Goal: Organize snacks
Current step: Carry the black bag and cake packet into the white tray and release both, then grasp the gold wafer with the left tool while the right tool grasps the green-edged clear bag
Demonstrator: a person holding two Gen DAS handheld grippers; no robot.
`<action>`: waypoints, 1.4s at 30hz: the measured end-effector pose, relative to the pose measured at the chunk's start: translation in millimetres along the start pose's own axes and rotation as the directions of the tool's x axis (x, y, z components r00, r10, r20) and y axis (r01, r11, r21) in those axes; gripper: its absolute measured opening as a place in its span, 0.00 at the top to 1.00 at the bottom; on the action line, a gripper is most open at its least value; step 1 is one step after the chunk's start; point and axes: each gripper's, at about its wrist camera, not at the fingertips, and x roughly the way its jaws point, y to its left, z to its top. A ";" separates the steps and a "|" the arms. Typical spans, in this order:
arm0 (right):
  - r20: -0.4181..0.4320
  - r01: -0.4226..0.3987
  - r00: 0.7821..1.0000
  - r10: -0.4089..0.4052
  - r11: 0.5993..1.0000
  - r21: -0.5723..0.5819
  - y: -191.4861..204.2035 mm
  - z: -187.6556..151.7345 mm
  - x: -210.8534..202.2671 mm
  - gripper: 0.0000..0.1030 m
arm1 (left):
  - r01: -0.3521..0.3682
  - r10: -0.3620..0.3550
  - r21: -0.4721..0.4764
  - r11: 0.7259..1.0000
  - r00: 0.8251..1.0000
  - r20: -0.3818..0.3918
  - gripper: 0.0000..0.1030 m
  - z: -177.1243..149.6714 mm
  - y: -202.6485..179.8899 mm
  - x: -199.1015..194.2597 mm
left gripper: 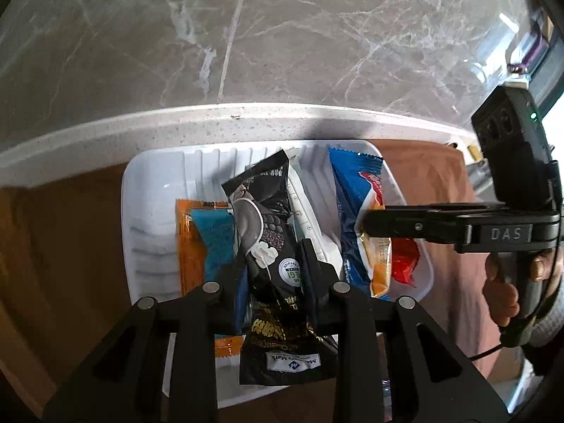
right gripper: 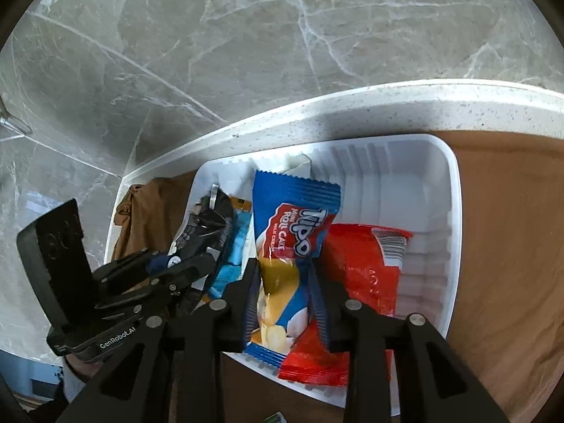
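Note:
A white ribbed plastic tray point(left gripper: 148, 190) point(right gripper: 416, 176) sits on a brown cloth and holds several snack packs. My left gripper point(left gripper: 273, 275) is shut on a black snack pack point(left gripper: 268, 232), held over the tray; it also shows in the right wrist view point(right gripper: 201, 229). My right gripper point(right gripper: 283, 292) is shut on a blue Tipo roll cake pack point(right gripper: 292, 232) point(left gripper: 356, 197) over the tray. A red pack point(right gripper: 363, 268) point(left gripper: 405, 264) lies under it. An orange and light-blue pack point(left gripper: 201, 239) lies at the tray's left.
The brown cloth point(right gripper: 504, 246) covers the table around the tray. A speckled white counter edge point(left gripper: 176, 130) runs behind the tray, with grey marble floor beyond. A white pack point(left gripper: 310, 218) lies in the tray's middle.

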 end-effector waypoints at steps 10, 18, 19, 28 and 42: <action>0.111 0.012 0.994 -0.011 1.000 -0.014 7.5 -6.4 -42.4 0.60 | -0.084 0.082 0.040 0.996 0.996 0.045 0.57 2.4 -13.2 -13.3; 0.133 -0.034 0.990 0.039 0.999 -0.039 20.0 -42.6 -80.0 0.59 | -0.108 0.103 0.050 0.993 0.990 0.099 0.57 -17.5 -17.8 -58.1; 0.131 -0.034 0.991 0.041 0.998 -0.049 22.9 -52.2 -84.1 0.59 | -0.111 0.105 0.054 0.992 0.989 0.103 0.57 -21.5 -19.9 -63.8; 0.066 0.027 0.998 -0.018 0.991 -0.134 31.2 -137.8 -98.2 0.55 | -0.102 0.096 0.105 0.989 0.993 0.063 0.56 -98.4 -44.2 -98.9; -0.035 0.066 0.997 -0.071 0.990 -0.125 14.9 -237.1 -80.1 0.54 | 0.011 0.021 0.192 0.981 0.986 -0.163 0.56 -236.1 -97.5 -90.0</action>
